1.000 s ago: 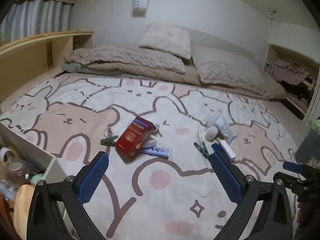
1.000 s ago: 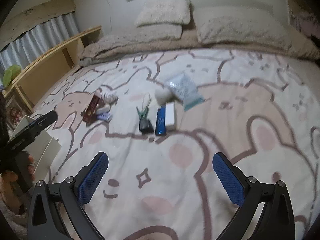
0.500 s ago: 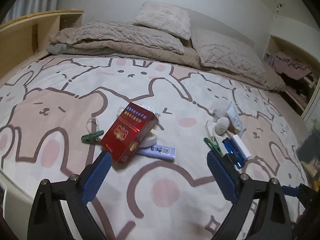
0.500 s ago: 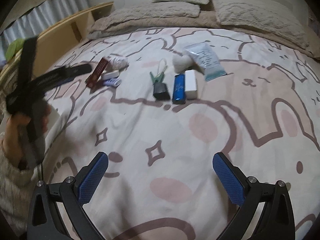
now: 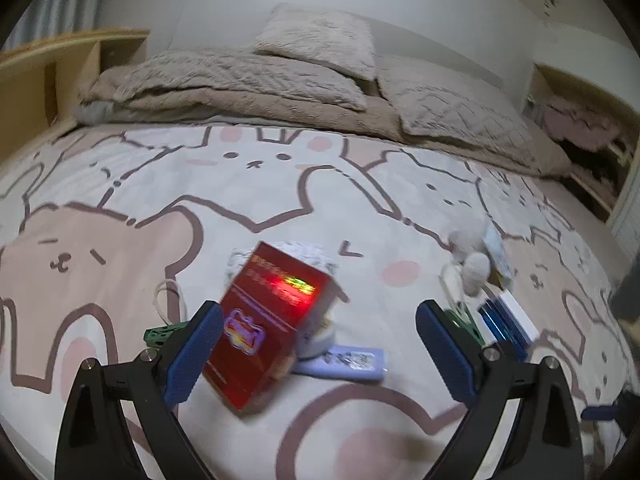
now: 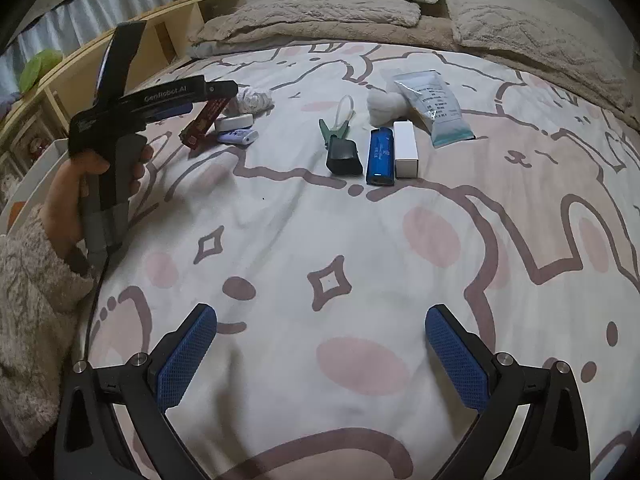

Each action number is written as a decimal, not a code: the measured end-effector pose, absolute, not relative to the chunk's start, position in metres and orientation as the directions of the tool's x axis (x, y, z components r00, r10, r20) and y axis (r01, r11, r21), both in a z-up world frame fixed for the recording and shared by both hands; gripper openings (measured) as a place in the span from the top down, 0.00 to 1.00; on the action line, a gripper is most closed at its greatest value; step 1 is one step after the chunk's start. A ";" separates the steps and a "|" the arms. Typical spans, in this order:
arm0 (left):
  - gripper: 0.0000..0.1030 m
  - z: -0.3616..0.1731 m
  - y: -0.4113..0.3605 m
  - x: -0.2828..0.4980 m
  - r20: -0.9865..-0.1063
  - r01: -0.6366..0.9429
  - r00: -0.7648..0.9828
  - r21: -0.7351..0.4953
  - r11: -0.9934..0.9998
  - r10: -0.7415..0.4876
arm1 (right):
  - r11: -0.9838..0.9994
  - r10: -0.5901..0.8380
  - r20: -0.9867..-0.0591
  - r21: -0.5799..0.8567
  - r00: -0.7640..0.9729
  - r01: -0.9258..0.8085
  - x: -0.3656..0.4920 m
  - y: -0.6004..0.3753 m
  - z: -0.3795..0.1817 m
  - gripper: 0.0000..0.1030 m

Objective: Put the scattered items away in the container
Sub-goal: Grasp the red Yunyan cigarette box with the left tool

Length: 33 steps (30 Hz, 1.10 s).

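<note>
My left gripper (image 5: 320, 348) is open, low over the bed, with a red box (image 5: 268, 324) lying between its fingers, untouched. A pale purple tube (image 5: 348, 362) and a white round item (image 5: 320, 334) lie beside the box, and a green clip (image 5: 160, 334) lies to its left. My right gripper (image 6: 322, 356) is open and empty over bare bedspread. Ahead of it lie a black item (image 6: 344, 156), a blue box (image 6: 380, 156), a white box (image 6: 405, 149), a foil pouch (image 6: 434, 106) and a green clip (image 6: 332, 130). The left gripper (image 6: 176, 98) shows there above the red box (image 6: 204, 122).
A white open container (image 6: 36, 176) stands off the bed's left edge. A wooden shelf (image 6: 132, 48) runs along the left side. Pillows and a folded blanket (image 5: 248, 80) lie at the head of the bed. A white fluffy ball (image 6: 384, 106) sits by the pouch.
My left gripper has moved forward and down from beside the container to over the red box. My right gripper has moved closer to the bedspread. Both stay open.
</note>
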<state>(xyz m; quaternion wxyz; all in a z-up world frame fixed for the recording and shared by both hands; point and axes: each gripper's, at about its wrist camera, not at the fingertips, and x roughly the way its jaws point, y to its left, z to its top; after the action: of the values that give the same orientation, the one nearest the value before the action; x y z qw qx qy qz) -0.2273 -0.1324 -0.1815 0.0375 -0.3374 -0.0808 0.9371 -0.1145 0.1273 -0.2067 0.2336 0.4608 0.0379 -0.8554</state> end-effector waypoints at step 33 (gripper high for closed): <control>0.85 -0.179 -0.113 -0.222 -0.684 -0.187 -0.681 -0.183 -0.965 0.262 | -0.887 -0.348 -0.799 0.111 -0.491 0.448 -0.110 0.125 -0.231 0.00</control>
<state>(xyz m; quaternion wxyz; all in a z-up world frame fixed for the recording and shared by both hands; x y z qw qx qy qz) -0.2224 -0.1129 -0.1795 0.1226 -0.3802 -0.0491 0.9154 -0.1103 0.1249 -0.2311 0.2310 0.4485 0.0559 -0.8616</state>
